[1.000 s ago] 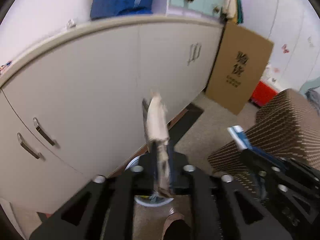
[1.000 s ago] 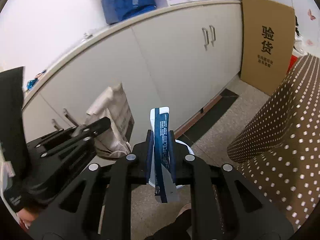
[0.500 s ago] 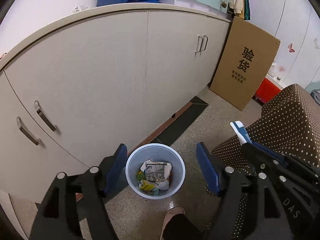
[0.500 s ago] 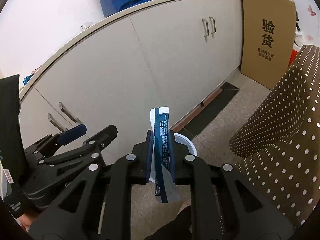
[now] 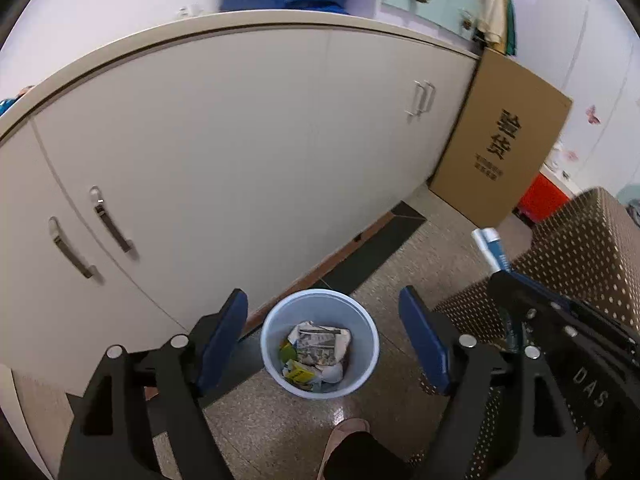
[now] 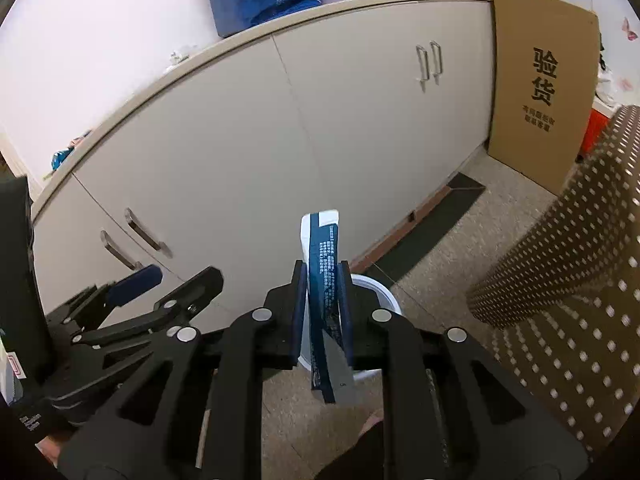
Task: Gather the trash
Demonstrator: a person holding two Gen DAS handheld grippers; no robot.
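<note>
On speckled stone-look floor, against a long run of pale grey cabinets: round pale blue plastic bin, holding crumpled printed paper and yellow wrappers. Brown cardboard sheet propped at cabinets' far end; brown dotted cloth-covered block to the right. Left gripper above the bin, jaws opening, nothing between; a second ago clamped on that crumpled paper, now lying in the bin. Right gripper clamped on flattened blue-and-white carton, unchanged.
</note>
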